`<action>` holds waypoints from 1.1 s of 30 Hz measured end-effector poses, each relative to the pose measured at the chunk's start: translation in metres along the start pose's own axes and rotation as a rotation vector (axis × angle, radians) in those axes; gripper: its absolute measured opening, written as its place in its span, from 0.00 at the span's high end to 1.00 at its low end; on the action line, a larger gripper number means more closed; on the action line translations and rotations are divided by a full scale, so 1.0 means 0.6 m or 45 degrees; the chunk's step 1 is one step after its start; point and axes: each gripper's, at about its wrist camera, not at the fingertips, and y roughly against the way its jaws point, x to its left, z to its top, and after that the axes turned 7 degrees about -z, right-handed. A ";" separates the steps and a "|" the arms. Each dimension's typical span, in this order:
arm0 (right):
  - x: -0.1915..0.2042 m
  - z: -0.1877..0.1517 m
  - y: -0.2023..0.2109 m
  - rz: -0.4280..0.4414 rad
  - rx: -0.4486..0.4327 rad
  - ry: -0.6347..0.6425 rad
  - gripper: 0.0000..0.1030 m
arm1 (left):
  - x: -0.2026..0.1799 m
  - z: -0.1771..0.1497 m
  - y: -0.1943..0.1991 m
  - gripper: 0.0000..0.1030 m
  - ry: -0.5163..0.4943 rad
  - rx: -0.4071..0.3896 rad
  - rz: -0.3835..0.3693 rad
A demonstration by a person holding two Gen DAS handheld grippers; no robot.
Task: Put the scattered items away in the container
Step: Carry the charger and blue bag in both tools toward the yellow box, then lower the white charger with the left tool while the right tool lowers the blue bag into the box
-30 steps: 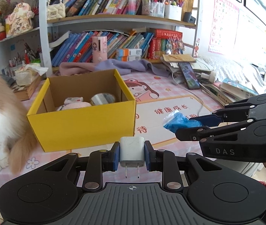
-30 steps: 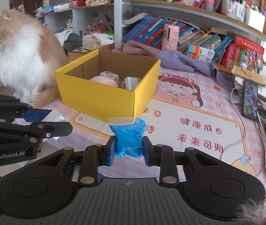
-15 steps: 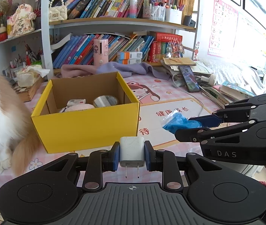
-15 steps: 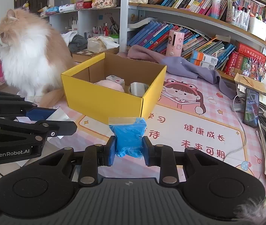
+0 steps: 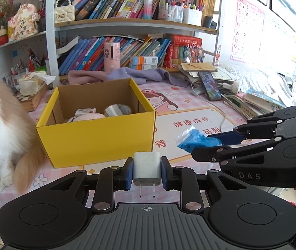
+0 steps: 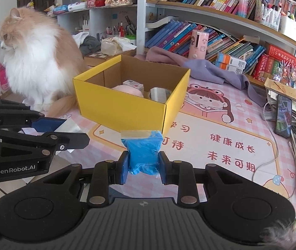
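Observation:
A yellow cardboard box (image 5: 97,141) (image 6: 125,112) stands open on the pink mat, with a roll of tape (image 5: 117,110), a small white box and a pink item inside. My left gripper (image 5: 146,171) is shut on a white plug adapter (image 5: 146,168), prongs toward the camera, held in front of the box's near wall. My right gripper (image 6: 142,164) is shut on a blue packet in clear plastic (image 6: 142,152), also short of the box. In the left wrist view the right gripper (image 5: 208,143) comes in from the right with the blue packet (image 5: 191,139).
A fluffy orange and white cat (image 6: 37,62) sits left of the box, its tail (image 5: 27,166) by the box's corner. A purple cloth (image 5: 122,75) lies behind. A phone (image 5: 210,85), cable and stacked books fill the right side. Bookshelves rise behind.
Both views have tilted up and back slightly, so the box sits a little lower and farther. The cat has turned slightly. Both grips are unchanged.

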 end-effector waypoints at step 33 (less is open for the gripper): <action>0.000 0.134 -0.100 0.056 -0.171 0.098 0.74 | 0.103 0.094 -0.020 0.76 0.037 -0.145 0.182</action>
